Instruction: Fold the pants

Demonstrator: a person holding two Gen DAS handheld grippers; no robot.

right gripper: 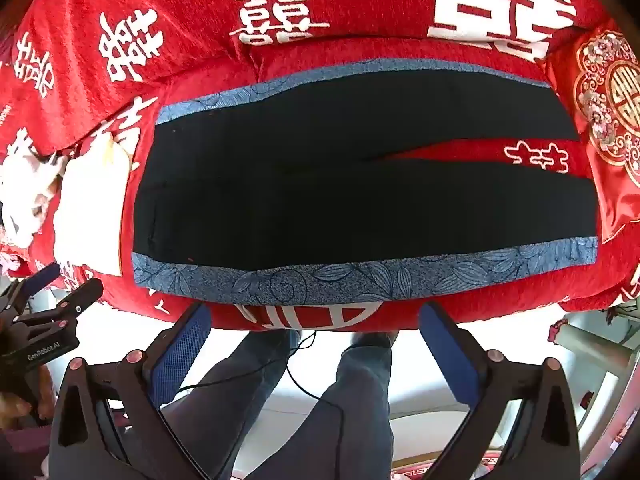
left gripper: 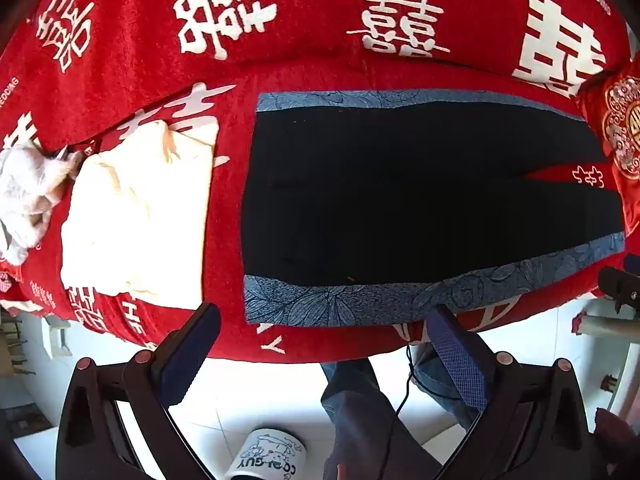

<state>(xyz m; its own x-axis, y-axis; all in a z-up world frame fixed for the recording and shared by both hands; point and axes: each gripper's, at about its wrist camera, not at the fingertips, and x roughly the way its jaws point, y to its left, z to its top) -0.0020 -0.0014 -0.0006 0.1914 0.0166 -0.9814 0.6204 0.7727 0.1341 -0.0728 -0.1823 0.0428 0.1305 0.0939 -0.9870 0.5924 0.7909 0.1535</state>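
Note:
Black pants (left gripper: 400, 192) with blue patterned side stripes lie flat on a red bed cover (left gripper: 304, 20), waist to the left, legs to the right with a narrow gap between them. They also show in the right wrist view (right gripper: 340, 200). My left gripper (left gripper: 324, 320) is open and empty, held just off the near edge of the bed by the pants' waist end. My right gripper (right gripper: 316, 312) is open and empty, off the near edge by the middle of the near blue stripe (right gripper: 360, 280). The left gripper also shows at the left of the right wrist view (right gripper: 52, 292).
A cream folded garment (left gripper: 140, 208) and a white crumpled cloth (left gripper: 24, 196) lie left of the pants. A red embroidered pillow (right gripper: 608, 112) sits at the right. Below the bed edge are the person's jeans-clad legs (right gripper: 320, 400), a cable and a white printed mug (left gripper: 268, 456) on the tiled floor.

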